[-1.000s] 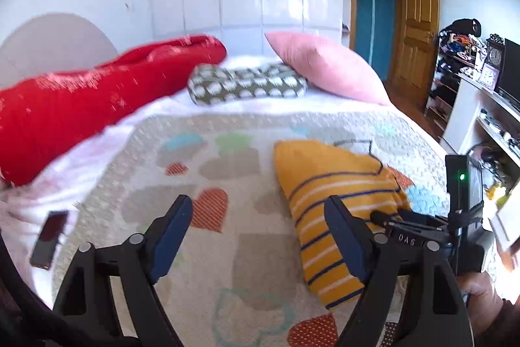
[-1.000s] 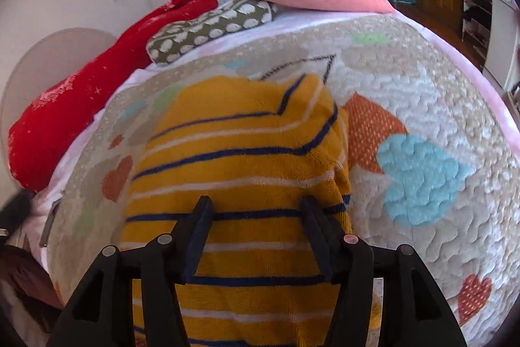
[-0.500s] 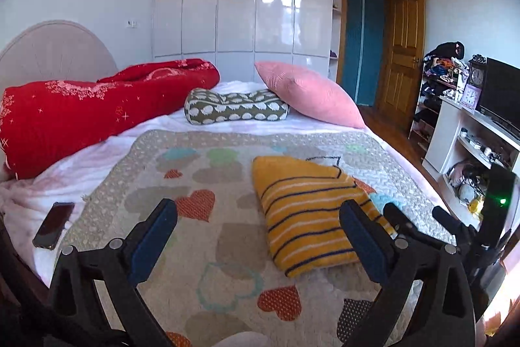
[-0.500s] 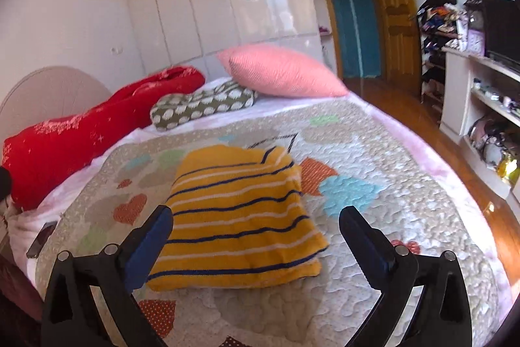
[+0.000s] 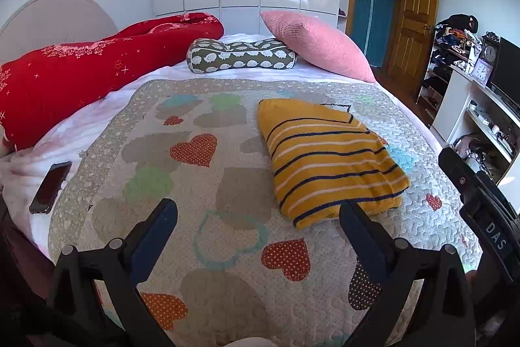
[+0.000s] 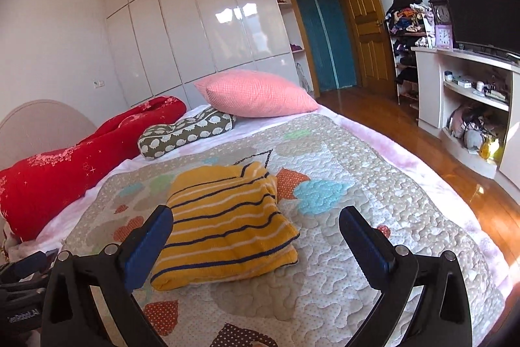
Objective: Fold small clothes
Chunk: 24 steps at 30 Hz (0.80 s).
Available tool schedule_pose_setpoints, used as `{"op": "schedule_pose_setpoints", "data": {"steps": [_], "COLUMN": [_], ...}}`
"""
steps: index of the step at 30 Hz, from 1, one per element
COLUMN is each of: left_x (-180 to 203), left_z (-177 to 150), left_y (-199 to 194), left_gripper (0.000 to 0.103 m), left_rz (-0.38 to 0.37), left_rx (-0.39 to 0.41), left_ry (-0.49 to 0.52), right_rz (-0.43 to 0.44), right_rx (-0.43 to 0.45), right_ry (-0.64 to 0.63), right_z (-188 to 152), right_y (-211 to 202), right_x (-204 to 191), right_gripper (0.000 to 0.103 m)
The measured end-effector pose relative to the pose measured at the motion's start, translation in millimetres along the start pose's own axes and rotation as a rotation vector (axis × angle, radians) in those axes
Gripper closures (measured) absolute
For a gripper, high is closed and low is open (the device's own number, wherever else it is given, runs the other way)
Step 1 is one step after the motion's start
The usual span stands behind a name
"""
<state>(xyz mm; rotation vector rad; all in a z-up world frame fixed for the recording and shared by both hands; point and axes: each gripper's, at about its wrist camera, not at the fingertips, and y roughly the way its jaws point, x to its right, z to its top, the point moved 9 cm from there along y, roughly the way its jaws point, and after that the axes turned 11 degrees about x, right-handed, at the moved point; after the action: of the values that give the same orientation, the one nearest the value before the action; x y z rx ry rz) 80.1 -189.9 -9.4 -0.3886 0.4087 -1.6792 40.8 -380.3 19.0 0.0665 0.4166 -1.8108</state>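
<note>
Both my grippers, left (image 5: 258, 218) and right (image 6: 256, 226), hang above the quilt (image 5: 208, 184) with jaws spread wide, gripping nothing. The folded yellow striped garment (image 5: 328, 155) lies flat on the quilt on the bed, ahead of both, touching neither.
</note>
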Motion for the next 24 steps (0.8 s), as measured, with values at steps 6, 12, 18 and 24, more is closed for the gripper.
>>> {"op": "schedule_pose_setpoints", "data": {"steps": [6, 12, 18, 24], "left_x": [-7, -7, -8, -9], "left_z": [0, -5, -10, -15], "left_y": [-1, 2, 5, 10], "left_gripper": [0.004, 0.004, 0.004, 0.004], "left_rz": [0.008, 0.004, 0.003, 0.003], "left_rx": [0.004, -0.016, -0.035, -0.054], "left_ry": [-0.014, -0.021, -0.020, -0.023], "right_rz": [-0.012, 0.037, 0.051, 0.027], "right_rx": [0.070, 0.011, -0.060, -0.080], "right_ry": [-0.142, -0.087, -0.092, -0.161], "right_z": [13, 9, -10, -22], "right_y": [-10, -4, 2, 6], "right_x": [-16, -12, -11, -17], "right_gripper": [0.000, 0.000, 0.000, 0.000]}}
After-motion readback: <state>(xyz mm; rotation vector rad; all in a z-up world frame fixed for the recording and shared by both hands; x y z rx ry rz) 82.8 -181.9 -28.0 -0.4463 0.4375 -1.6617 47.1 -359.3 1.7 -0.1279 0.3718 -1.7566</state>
